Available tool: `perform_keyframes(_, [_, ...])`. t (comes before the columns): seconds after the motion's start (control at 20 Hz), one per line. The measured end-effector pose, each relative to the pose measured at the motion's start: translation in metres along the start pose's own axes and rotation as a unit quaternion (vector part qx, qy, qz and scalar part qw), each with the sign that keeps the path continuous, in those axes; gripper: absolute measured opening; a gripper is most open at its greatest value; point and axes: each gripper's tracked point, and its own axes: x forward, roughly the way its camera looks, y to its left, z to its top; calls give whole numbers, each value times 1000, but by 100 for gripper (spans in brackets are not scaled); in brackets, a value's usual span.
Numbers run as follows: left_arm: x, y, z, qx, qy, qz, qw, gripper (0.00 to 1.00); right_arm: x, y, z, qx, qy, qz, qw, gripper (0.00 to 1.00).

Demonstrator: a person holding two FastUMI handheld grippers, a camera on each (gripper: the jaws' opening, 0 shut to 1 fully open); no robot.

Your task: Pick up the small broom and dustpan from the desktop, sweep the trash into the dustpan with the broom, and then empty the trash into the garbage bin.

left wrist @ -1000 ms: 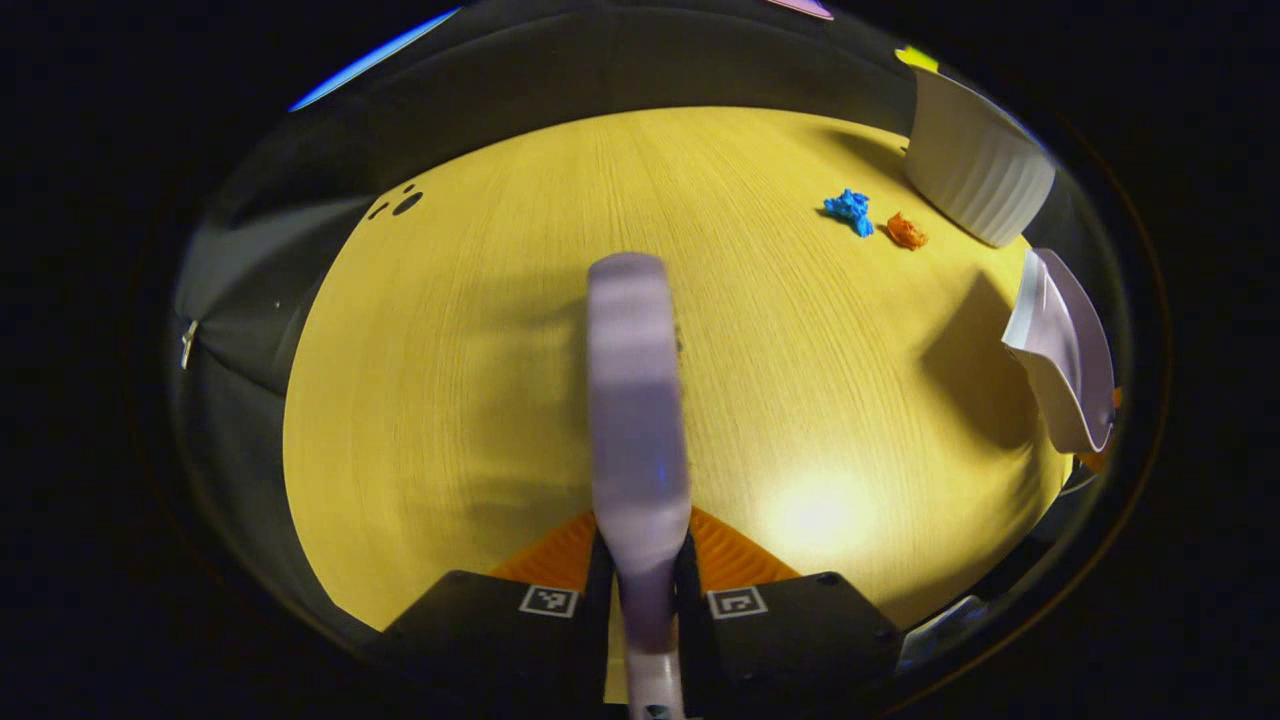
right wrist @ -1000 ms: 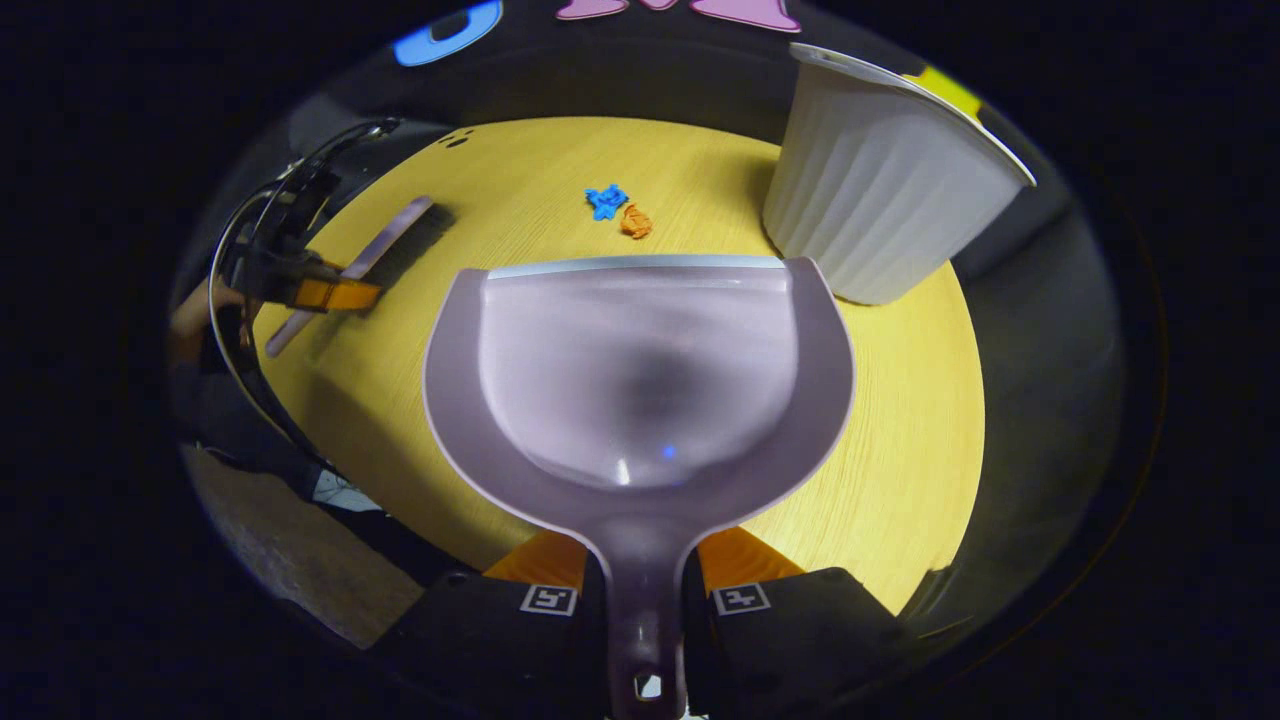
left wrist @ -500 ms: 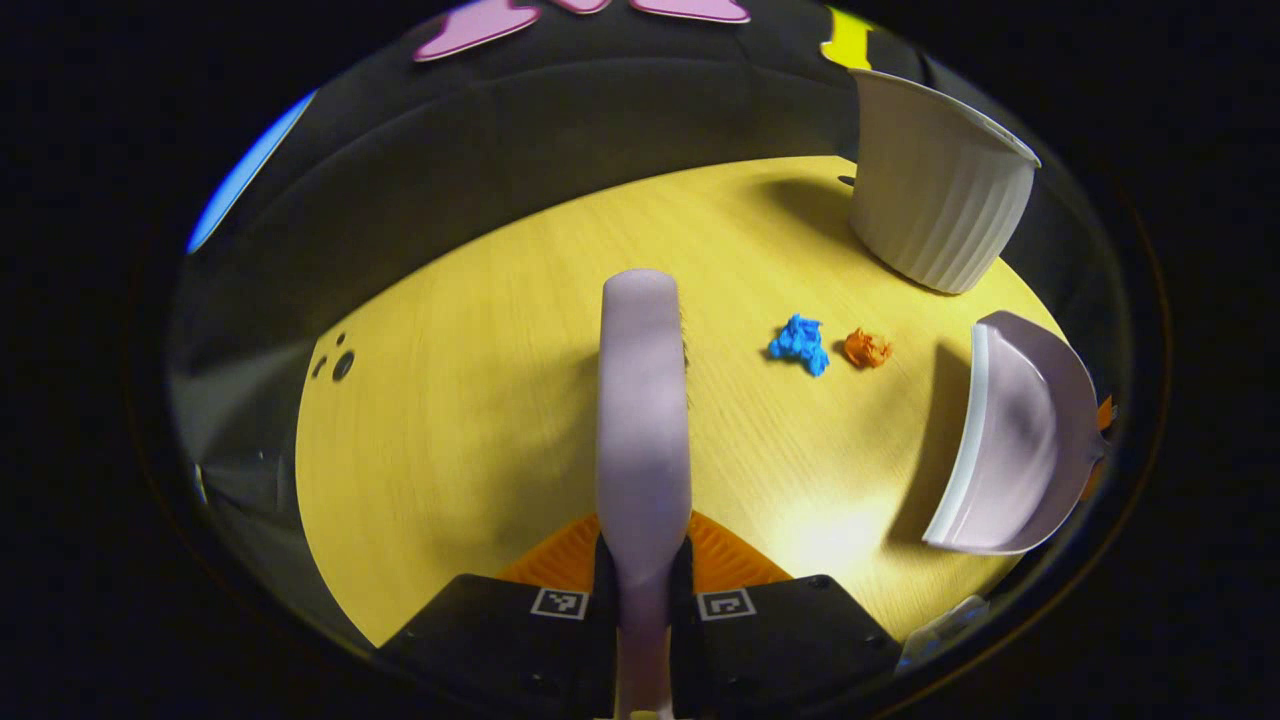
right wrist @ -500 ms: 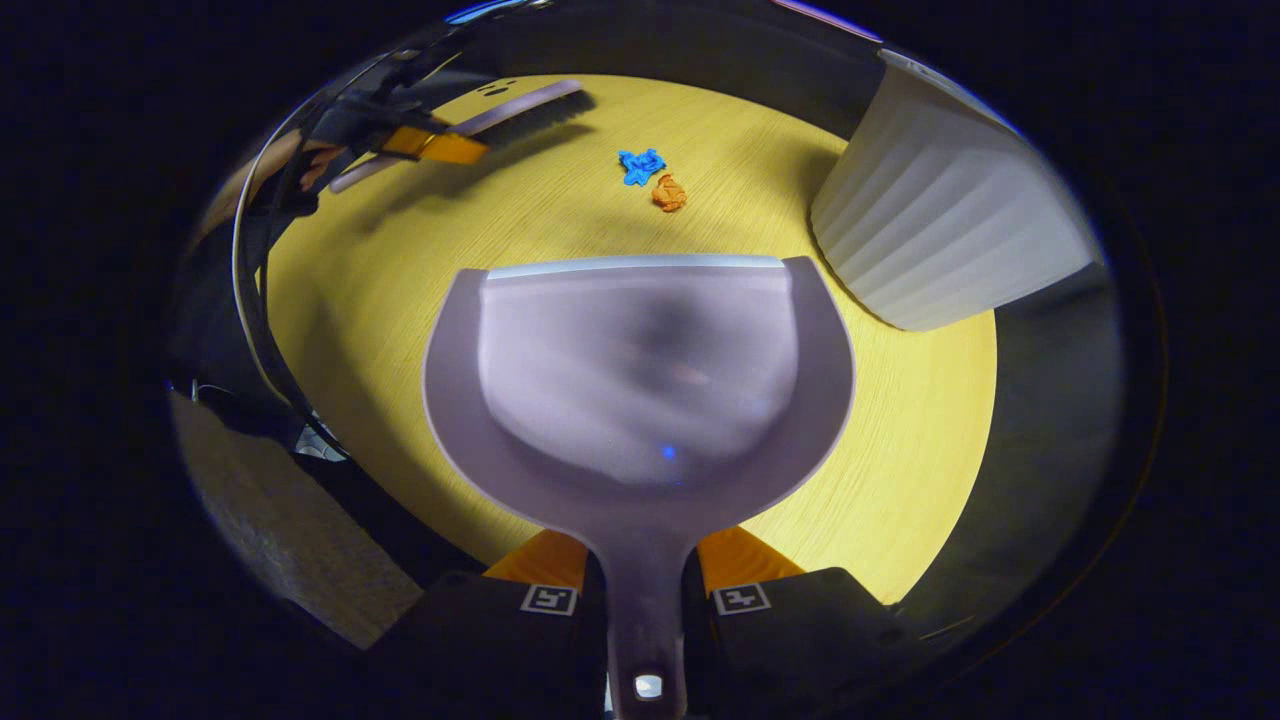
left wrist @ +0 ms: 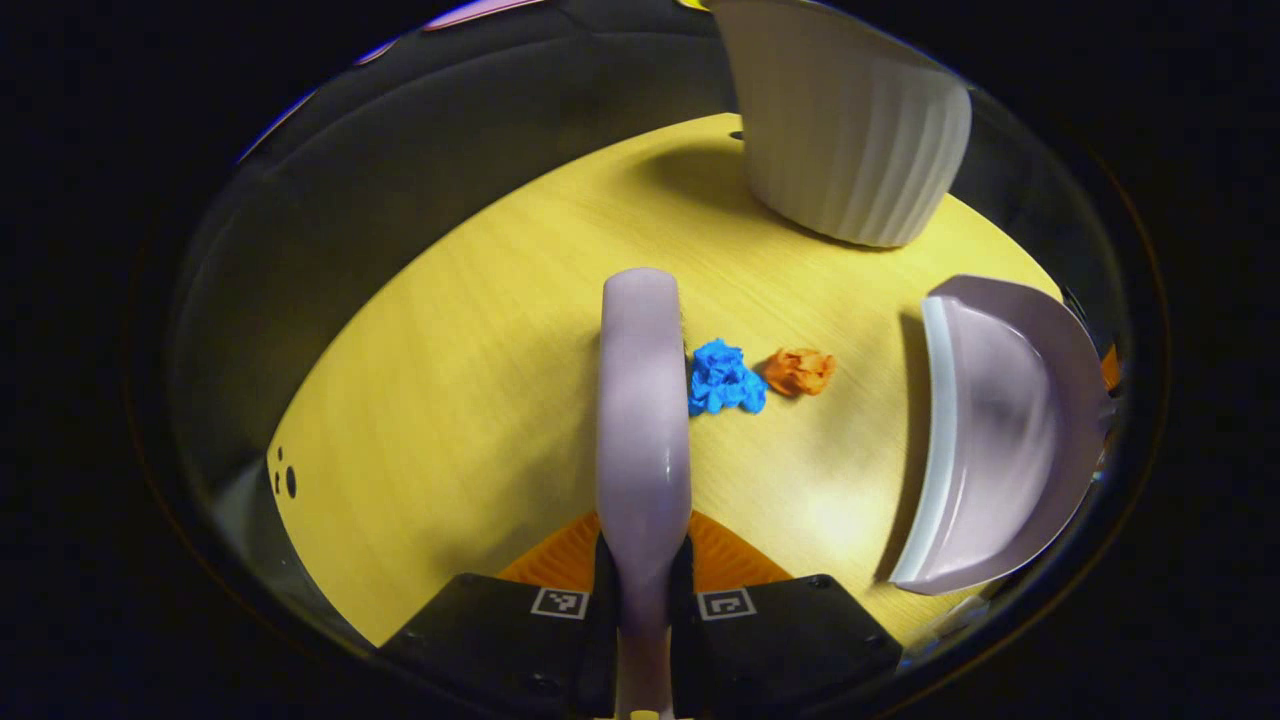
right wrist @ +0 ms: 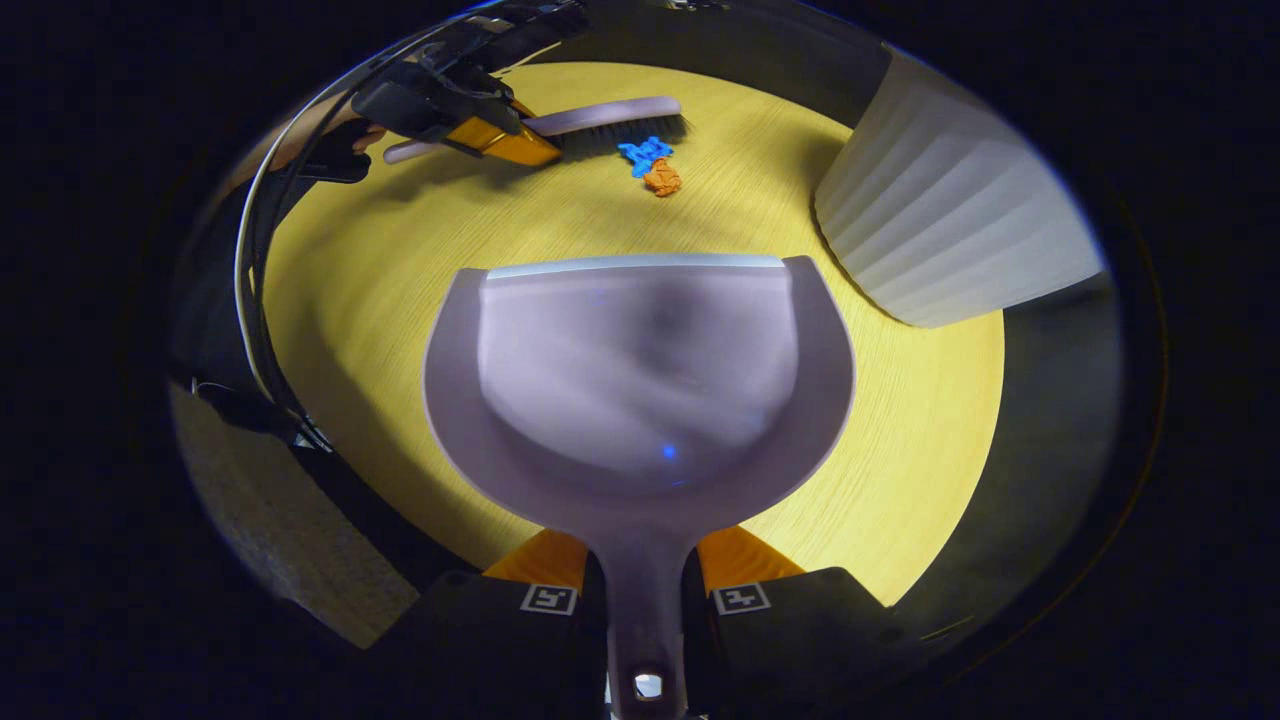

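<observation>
A round yellow wooden table (left wrist: pixel 470 400) stands in the booth. A bright spot of light shines on its near side. A black cloth wall (left wrist: pixel 420 170) hangs behind the far edge. Grey floor (right wrist: pixel 300 560) lies low on the near left.

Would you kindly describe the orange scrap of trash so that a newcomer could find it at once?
Start at the white ribbed garbage bin on the yellow desktop. On the open wood in front of it lie two crumpled scraps close together, between the broom and the dustpan. The orange scrap is the one nearer the dustpan; its neighbour, the blue scrap, lies against the broom.
</observation>
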Motion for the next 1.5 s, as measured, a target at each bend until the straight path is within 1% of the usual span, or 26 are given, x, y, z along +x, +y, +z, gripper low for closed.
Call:
perform_keyframes(0.1, [-2,-21,0,24,-2,-42,999,25,1,-2,0,0,-4,1,1000,34])
perform_keyframes(0.15, [-4,-35,2,34,-5,-69,997,25,1,-2,-1,2,-4,2,1000,34])
perform_keyframes(0.2, [-5,-53,3,42,-8,-103,994,25,2,-2,-2,5,-2,3,1000,34])
perform_keyframes(0.25, [-9,-72,1,49,-7,-143,988,23,3,-2,-4,8,-2,4,1000,34])
perform_keyframes(0.3, [-16,-90,-5,54,-4,-184,981,25,4,-3,-5,10,-3,5,1000,34])
perform_keyframes(0.35, [-25,-106,-9,56,3,-219,974,25,5,-4,-7,10,-4,7,1000,34])
perform_keyframes(0.4, [-30,-116,-11,53,6,-241,969,25,7,-5,-9,12,-4,6,1000,34])
perform_keyframes(0.5, [-47,-127,-9,29,1,-263,964,25,10,-3,-11,24,-13,9,1000,34])
perform_keyframes(0.55, [-53,-125,-9,12,-1,-274,962,25,12,-1,-12,31,-15,13,999,31])
perform_keyframes(0.6, [-59,-129,-10,3,0,-283,959,25,17,-4,-15,33,-16,14,999,34])
perform_keyframes(0.75, [-68,-130,-13,6,-3,-286,958,25,14,-3,-13,35,-27,13,999,34])
perform_keyframes(0.85, [-76,-126,-6,-4,-23,-278,960,25,13,-2,-11,39,-28,12,999,34])
perform_keyframes(0.9, [-75,-117,2,-7,-40,-259,965,25,14,0,-15,41,-28,11,999,34])
perform_keyframes(0.95, [-70,-104,11,-11,-54,-230,972,25,15,1,-18,41,-28,11,999,34])
perform_keyframes(1.0, [-60,-88,17,-13,-60,-191,980,25,17,0,-16,41,-27,10,999,34])
perform_keyframes(1.05, [-49,-70,21,-9,-59,-147,987,25,18,0,-16,41,-26,10,999,34])
perform_keyframes(1.1, [-38,-57,23,-4,-53,-115,992,25,17,0,-16,43,-25,10,999,34])
perform_keyframes(1.15, [-31,-48,24,-3,-45,-98,994,25,16,1,-16,45,-25,9,999,34])
perform_keyframes(1.2, [-24,-55,25,-3,-31,-100,995,24,15,2,-16,45,-25,9,999,34])
perform_keyframes(1.25, [-16,-64,24,1,-17,-112,994,27,15,2,-16,45,-25,9,999,34])
perform_keyframes(1.3, [-6,-68,22,11,-1,-126,992,23,15,2,-16,45,-23,9,999,34])
perform_keyframes(1.4, [6,-82,29,51,-2,-127,991,25,14,2,-16,44,-22,10,999,34])
perform_keyframes(1.5, [6,-89,34,91,5,-135,987,25,14,2,-18,49,-19,13,999,34])
